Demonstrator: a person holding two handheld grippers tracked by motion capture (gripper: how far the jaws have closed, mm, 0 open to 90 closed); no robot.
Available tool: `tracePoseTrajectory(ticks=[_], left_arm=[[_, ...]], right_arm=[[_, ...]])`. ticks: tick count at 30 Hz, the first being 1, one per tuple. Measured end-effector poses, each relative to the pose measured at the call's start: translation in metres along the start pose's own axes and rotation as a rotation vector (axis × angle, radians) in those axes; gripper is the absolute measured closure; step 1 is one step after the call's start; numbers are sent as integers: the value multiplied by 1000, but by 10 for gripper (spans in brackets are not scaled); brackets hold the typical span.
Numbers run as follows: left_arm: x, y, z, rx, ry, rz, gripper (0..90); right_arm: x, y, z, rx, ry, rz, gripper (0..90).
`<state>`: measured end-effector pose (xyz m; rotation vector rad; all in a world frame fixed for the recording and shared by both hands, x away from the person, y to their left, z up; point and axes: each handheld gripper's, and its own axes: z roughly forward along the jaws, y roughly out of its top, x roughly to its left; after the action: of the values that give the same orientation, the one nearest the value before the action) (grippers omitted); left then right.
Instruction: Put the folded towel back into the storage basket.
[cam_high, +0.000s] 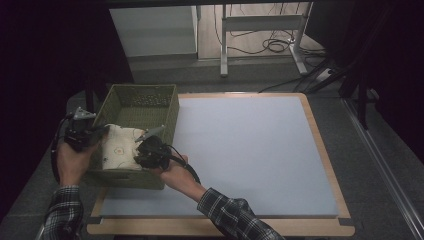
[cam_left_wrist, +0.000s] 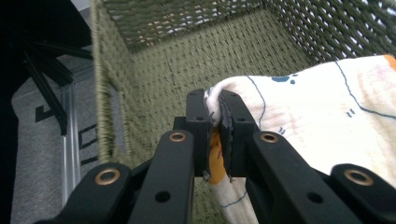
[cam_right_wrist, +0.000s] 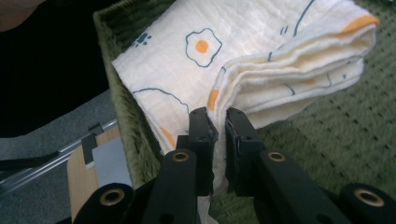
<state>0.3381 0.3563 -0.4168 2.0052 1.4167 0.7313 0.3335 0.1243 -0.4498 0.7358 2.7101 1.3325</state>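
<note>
A folded cream cloth (cam_high: 119, 148) printed with fried eggs lies low inside a green woven basket (cam_high: 142, 90) at the table's left. My left gripper (cam_high: 103, 130) reaches in over the basket's left rim. In the left gripper view its jaws (cam_left_wrist: 215, 112) are shut on a corner of the cloth (cam_left_wrist: 327, 102), close to the basket wall (cam_left_wrist: 187, 56). My right gripper (cam_high: 137, 155) comes in over the near right side. Its jaws (cam_right_wrist: 217, 122) pinch the cloth's (cam_right_wrist: 243, 51) folded layers just above the basket floor (cam_right_wrist: 336, 135).
The basket stands at the left edge of a pale grey mat (cam_high: 245, 150) on a wooden tabletop (cam_high: 320, 145). Behind the table stand a white frame (cam_high: 260, 22) and loose cables (cam_high: 275, 46) on the floor. Dark surroundings lie to the left.
</note>
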Motion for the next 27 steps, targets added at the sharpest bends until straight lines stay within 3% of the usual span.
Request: tracePoseTrajectory(ticks=[14, 19, 27], left_arm=[[-25, -3, 28, 86, -30, 72, 827], [-31, -2, 33, 121, -1, 114, 735], [-29, 0, 31, 77, -30, 56, 596]], right_arm=[[4, -12, -5, 38, -53, 20, 774], [7, -11, -5, 40, -33, 12, 634], [-1, -4, -19, 6, -54, -8, 576]])
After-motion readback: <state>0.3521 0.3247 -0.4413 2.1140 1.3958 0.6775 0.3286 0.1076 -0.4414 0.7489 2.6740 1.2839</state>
